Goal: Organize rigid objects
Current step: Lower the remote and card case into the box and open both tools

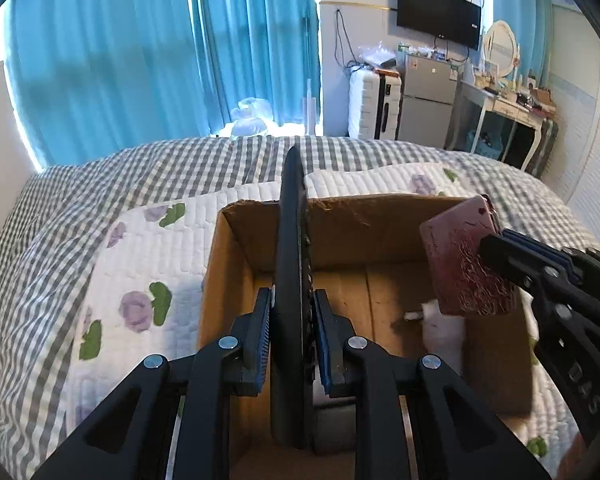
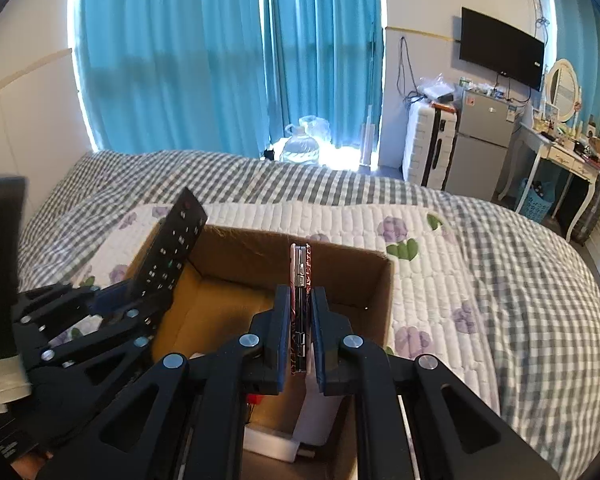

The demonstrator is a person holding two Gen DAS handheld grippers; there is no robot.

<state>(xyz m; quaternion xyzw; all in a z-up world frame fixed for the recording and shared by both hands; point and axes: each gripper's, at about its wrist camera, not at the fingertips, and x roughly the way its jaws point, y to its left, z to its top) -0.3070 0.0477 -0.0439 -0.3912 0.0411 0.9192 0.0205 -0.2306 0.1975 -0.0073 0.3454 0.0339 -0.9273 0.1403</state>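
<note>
A long black remote control (image 1: 290, 280), buttons facing right, is being gripped edge-on by the left gripper (image 1: 291, 340), jaws closed against its sides, above the open cardboard box (image 1: 236, 264) on the quilted bed (image 1: 132, 264). At 3 o'clock, a pink patterned phone (image 1: 466, 260) is being clamped by the right gripper (image 2: 300, 332), narrowly closed, above the box.

A black remote (image 1: 294, 280), its button face showing in the right wrist view, is held edge-on and upright above an open cardboard box (image 1: 380, 216) on the bed, beside a pink-cased phone (image 1: 466, 256), likewise held tilted over the box, with white items (image 2: 320, 420) on its floor.
</note>
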